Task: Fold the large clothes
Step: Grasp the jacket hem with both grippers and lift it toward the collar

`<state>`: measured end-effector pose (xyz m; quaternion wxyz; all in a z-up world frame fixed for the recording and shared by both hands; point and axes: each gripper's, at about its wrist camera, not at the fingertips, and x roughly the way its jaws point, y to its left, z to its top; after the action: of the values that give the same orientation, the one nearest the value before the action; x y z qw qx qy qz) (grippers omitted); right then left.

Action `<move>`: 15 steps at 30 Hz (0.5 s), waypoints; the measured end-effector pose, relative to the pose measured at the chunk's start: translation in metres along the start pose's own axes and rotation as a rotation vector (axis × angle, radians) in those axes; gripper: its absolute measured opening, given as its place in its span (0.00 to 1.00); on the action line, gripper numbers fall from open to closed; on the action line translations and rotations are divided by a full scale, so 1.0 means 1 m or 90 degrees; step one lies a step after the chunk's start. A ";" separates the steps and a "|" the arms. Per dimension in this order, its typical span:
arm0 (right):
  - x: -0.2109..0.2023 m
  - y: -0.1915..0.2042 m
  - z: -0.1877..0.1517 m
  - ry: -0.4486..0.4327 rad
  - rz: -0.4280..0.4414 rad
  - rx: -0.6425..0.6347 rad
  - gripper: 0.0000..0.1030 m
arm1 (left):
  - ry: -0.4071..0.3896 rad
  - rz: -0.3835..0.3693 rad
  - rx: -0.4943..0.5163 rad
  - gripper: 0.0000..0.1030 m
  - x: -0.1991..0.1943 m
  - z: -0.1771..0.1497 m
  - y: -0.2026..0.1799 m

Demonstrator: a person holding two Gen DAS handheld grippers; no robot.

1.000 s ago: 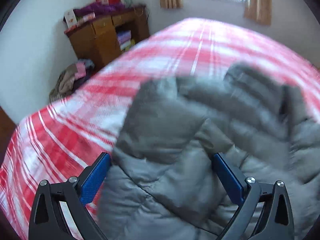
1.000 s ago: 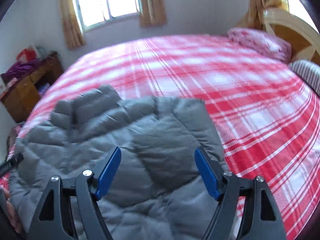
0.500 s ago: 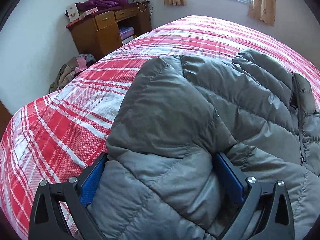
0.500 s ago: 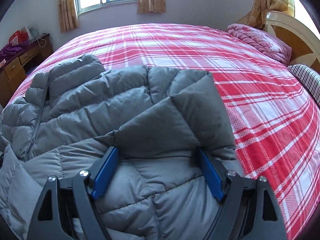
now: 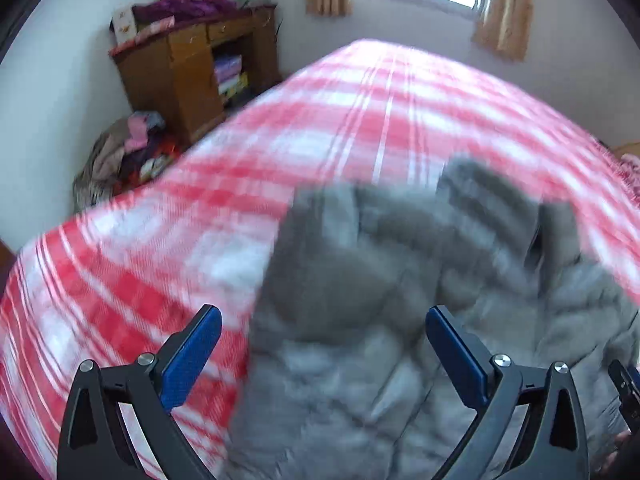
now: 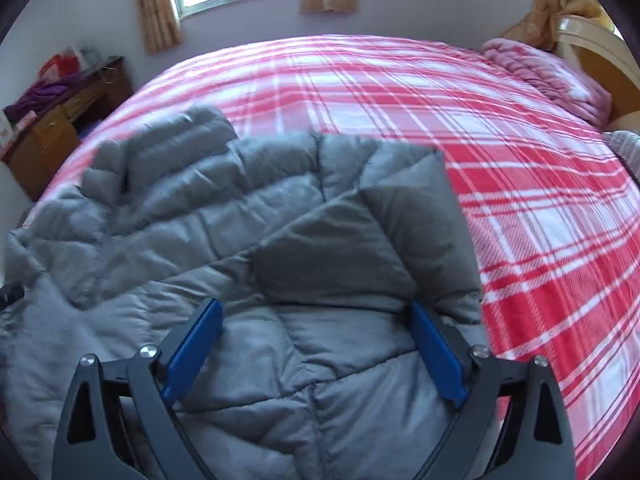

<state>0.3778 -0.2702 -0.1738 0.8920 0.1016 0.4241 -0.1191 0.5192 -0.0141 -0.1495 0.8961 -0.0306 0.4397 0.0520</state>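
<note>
I am letting go: my right tool (image 6: 316, 344) is opening off the gray puffer jacket (image 6: 248, 240), my left tool (image 5: 322, 354) already released and lifting; the folded jacket is lying on the bed (image 6: 500, 128).

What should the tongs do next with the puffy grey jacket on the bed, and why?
Probably lift both tongs clear, then take the jacket's near edge. Each side already lies folded in over the middle, the right tongs are opening over it, and the left tongs stand wide, pinching nothing. Folding it in half looks next.

Both wrist views look down, close – sharing jacket (image 5: 360, 340), bed (image 6: 440, 100)
</note>
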 end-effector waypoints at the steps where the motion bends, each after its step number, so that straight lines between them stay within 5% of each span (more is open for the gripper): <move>1: -0.004 -0.001 0.006 -0.002 0.008 0.002 0.93 | -0.006 -0.004 0.002 0.99 0.000 0.017 -0.004; 9: 0.027 0.016 0.113 0.025 0.056 0.046 0.99 | 0.023 -0.036 0.024 0.99 0.063 0.122 -0.066; 15: 0.079 0.048 0.163 0.082 0.076 0.054 0.99 | 0.067 -0.040 0.041 0.99 0.110 0.147 -0.104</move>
<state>0.5595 -0.2801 -0.1305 0.8634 0.1719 0.4681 -0.0765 0.7141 -0.0948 -0.1460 0.8735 -0.0185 0.4863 0.0082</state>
